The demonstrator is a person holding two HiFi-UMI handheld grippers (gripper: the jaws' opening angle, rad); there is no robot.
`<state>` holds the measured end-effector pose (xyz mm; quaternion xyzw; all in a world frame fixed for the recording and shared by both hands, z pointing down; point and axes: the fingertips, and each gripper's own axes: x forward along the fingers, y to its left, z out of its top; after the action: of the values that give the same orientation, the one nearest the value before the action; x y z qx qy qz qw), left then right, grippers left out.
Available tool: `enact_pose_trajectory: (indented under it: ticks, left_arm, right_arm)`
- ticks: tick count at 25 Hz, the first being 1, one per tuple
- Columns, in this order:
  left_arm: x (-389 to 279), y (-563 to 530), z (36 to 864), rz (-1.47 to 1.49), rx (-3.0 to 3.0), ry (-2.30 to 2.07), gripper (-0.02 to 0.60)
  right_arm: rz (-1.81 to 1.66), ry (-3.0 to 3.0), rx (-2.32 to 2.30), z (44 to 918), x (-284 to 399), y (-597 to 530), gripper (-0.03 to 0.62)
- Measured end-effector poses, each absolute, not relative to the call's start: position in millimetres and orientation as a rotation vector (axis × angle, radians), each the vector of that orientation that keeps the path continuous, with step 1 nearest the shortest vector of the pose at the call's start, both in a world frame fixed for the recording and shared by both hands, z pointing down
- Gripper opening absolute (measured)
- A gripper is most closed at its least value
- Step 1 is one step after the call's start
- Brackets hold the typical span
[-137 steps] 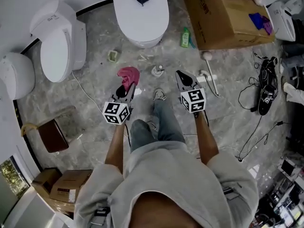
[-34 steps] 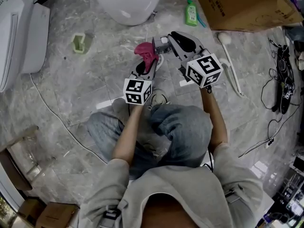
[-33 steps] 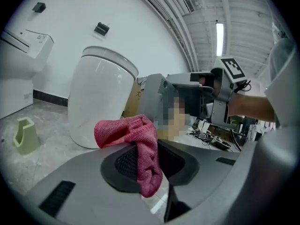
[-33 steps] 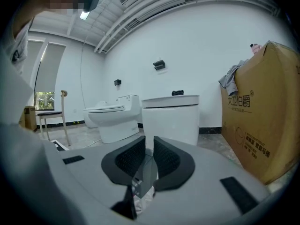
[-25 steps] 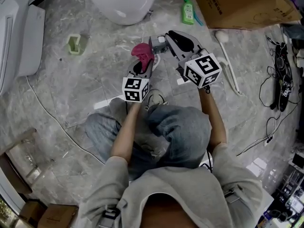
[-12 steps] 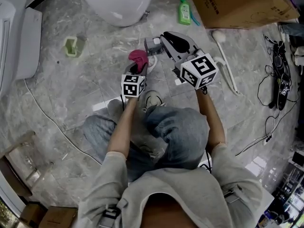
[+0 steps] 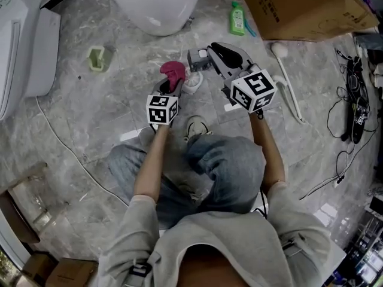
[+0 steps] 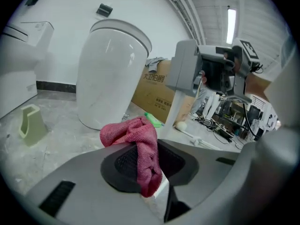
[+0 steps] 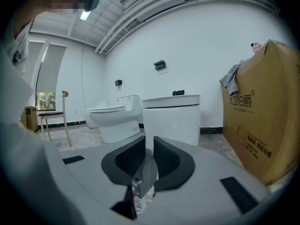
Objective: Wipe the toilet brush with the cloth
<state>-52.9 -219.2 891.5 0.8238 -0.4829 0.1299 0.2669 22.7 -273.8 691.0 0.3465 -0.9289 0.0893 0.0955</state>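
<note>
1. While the toilet brush (image 7: 197,59) stands on the marble floor (image 7: 108,118) just near of the toilet (image 7: 157,5), we see its grey handle top pinched between the jaws of our right gripper (image 7: 208,56).
2. From the right gripper view, that gripper's (image 9: 145,161) two black pads are pressed onto the grey handle (image 9: 144,172) from either side.
3. Below the handle, a white shaft (image 8: 176,111) runs down towards the brush's white base (image 7: 192,86) on the floor.
4. Just left of the handle is the pink cloth (image 7: 173,73), bunched up and clamped in the jaws of our left gripper (image 7: 170,86).
5. In the left gripper view the cloth (image 8: 136,139) hangs over the near pad and sticks up past the jaw tips of the left gripper (image 8: 145,165).
6. We cannot tell whether the cloth touches the brush.
7. Farther out, a green bottle (image 7: 237,18) lies on the floor right of the toilet, beside a cardboard box (image 7: 299,8).
8. A small green holder (image 7: 96,57) sits on the floor to the left, and a second toilet (image 7: 24,40) stands at the far left.
9. A white long-handled brush (image 7: 288,85) lies on the floor to the right, with black cables (image 7: 353,100) beyond it.
</note>
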Motion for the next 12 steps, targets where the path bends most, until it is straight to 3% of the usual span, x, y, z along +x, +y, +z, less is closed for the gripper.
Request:
enact_pose_trajectory:
  ticks: [12]
  left_arm:
    - [-27, -239, 841, 0.324, 2.427, -1.08, 0.101]
  right_arm:
    - [0.261, -2.748, 1.036, 692, 21, -274, 0.072]
